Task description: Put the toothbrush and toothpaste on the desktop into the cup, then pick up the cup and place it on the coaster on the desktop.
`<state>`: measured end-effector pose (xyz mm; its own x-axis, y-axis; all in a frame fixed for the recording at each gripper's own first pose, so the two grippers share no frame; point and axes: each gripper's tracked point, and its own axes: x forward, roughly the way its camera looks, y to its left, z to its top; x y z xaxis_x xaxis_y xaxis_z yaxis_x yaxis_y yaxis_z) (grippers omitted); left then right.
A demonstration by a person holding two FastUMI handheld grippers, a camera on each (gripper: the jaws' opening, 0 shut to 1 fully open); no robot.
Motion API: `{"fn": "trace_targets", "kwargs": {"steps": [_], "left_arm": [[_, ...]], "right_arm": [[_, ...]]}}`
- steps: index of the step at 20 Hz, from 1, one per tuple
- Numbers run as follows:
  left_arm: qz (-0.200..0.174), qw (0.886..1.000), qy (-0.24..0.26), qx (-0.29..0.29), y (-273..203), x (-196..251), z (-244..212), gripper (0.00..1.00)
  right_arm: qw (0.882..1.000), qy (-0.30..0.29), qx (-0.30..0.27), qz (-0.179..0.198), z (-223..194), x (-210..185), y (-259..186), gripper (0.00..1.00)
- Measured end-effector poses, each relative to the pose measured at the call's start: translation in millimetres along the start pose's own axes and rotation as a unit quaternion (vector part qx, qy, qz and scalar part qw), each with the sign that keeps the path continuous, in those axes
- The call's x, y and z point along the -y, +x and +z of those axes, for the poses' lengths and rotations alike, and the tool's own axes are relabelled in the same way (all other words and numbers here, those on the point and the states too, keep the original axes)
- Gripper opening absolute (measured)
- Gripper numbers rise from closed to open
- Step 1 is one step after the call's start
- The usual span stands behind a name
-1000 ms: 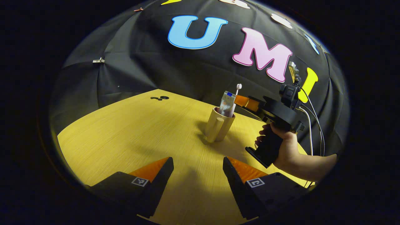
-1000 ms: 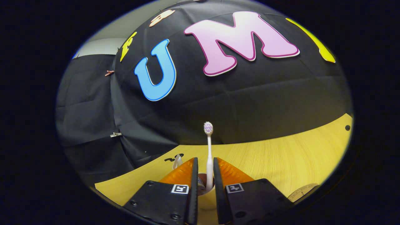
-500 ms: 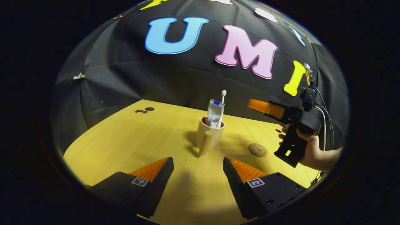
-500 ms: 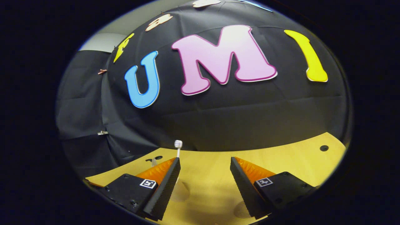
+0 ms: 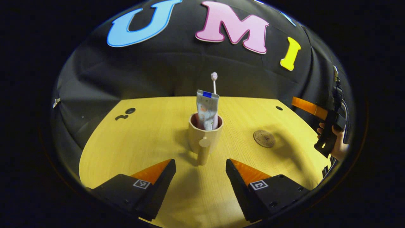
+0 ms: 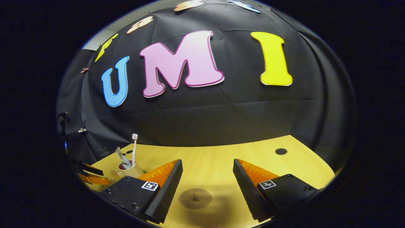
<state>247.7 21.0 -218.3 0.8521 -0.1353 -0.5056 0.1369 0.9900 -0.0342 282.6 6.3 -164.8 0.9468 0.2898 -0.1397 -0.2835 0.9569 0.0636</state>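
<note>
Beige cup [image 5: 205,134] stands upright near the middle of the wooden desktop [image 5: 142,142], handle [image 5: 203,151] turned toward the left gripper [image 5: 200,177]. Toothpaste [image 5: 207,109] and toothbrush [image 5: 214,83] both stand in it, tube crimp-end up in front, brush head poking above behind — so the loading half of the task looks done. Round brown coaster [image 5: 264,138] lies flat to the cup's right in the left gripper view, apart from it, nothing on it. Left gripper sits low over the desktop with its jaws spread wide and empty, handle lined up roughly between them; that reads as a setup for grabbing the cup by the handle or body. Right gripper [image 6: 205,182] is off at the desk's right side, held by a hand [image 5: 337,148]; its jaws are also spread and empty, and the coaster [image 6: 195,198] lies on the table between its fingers in the right gripper view, with the cup [image 6: 128,171] well off to that view's left. Likely it hangs clear so the left has room — a judgement only. Remaining: lift the cup and set it on the coaster. Tall contents make it top-heavy; keep it level.
</note>
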Motion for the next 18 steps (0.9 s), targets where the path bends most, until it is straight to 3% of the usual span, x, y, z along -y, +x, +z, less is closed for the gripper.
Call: {"fn": "trace_targets", "kwargs": {"steps": [3,9,18], "left_arm": [[-0.007,0.999,-0.021,-0.043,17,6,2,0.98],[-0.001,0.994,0.002,-0.109,48,4,12,0.96],[0.001,0.980,0.020,-0.197,81,0,4,0.88]], "right_arm": [[0.999,0.007,-0.009,-0.031,-8,37,-20,0.98],[0.996,0.016,-0.034,-0.075,-27,92,-62,0.98],[0.986,0.050,-0.113,-0.111,-71,124,-143,0.98]]}}
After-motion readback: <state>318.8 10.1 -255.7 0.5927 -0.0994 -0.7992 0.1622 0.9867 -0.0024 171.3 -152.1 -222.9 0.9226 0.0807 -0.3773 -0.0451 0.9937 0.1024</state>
